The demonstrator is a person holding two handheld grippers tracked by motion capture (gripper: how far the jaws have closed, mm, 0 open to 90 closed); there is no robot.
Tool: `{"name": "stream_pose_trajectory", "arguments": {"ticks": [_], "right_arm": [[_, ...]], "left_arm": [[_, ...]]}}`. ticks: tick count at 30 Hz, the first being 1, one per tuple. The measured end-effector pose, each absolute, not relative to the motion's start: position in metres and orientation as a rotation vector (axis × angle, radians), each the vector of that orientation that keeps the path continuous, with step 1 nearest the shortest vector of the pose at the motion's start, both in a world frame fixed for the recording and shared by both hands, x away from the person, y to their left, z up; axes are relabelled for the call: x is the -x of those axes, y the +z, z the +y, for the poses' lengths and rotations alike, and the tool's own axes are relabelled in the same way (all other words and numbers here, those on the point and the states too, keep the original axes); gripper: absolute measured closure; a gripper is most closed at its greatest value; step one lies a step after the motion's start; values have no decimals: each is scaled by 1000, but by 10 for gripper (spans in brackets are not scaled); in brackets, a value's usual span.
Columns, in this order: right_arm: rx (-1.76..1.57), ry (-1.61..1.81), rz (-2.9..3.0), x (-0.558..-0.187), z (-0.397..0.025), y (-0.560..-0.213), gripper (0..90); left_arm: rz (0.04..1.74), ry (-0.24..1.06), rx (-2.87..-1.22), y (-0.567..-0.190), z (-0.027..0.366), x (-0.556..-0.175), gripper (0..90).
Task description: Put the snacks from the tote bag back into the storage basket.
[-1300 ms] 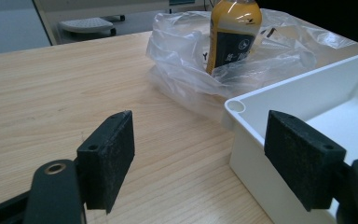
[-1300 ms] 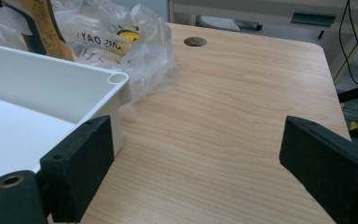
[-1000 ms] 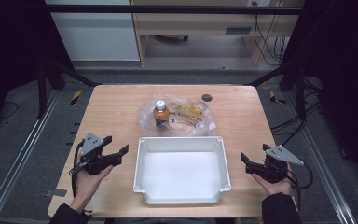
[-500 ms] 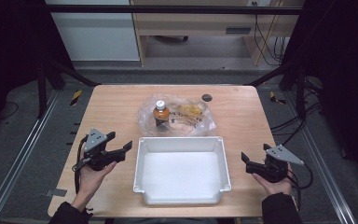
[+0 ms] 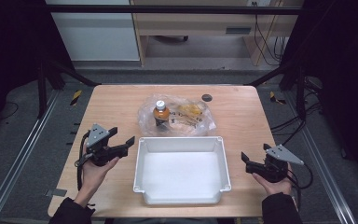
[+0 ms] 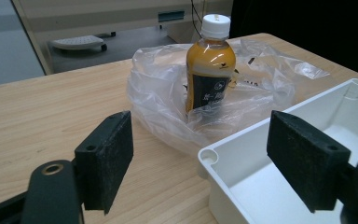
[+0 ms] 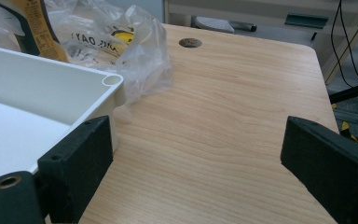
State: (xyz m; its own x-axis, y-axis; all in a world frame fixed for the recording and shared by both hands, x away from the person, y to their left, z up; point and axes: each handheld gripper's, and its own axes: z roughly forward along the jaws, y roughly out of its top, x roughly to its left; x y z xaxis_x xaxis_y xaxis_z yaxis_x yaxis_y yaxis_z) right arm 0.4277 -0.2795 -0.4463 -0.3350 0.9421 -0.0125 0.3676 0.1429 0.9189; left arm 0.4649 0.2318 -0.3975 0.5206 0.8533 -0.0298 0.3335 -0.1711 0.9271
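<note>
The bottle point(image 5: 161, 113) stands upright in a crumpled clear plastic bag point(image 5: 186, 120) at the upper middle of the high view, just behind the white tray point(image 5: 182, 198) on the tabletop point(image 5: 242, 116). Full of orange drink, it is likely stiff, fairly heavy and smooth; the labelled mid-body looks like the safest hold, while the thin bag may slip. The left claw point(image 5: 120, 142) and the right claw point(image 5: 246, 163) are both spread and empty.

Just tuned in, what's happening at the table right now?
A person holds a gripper in each hand, one on each side of an empty white tray. Both are open and hold nothing. The left gripper points toward the bottle of orange drink, which stands upright in a crumpled clear plastic bag just beyond the tray. The right gripper rests low near the tray's right side. Nothing has been picked up yet.
</note>
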Motion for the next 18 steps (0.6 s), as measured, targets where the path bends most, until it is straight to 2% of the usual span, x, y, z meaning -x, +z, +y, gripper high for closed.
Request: {"name": "stream_pose_trajectory", "arguments": {"ticks": [18], "right_arm": [[-1254,1168,1797,-428,-279,-446,88]], "left_arm": [[981,634,-1752,-393,209,-478,230]]}}
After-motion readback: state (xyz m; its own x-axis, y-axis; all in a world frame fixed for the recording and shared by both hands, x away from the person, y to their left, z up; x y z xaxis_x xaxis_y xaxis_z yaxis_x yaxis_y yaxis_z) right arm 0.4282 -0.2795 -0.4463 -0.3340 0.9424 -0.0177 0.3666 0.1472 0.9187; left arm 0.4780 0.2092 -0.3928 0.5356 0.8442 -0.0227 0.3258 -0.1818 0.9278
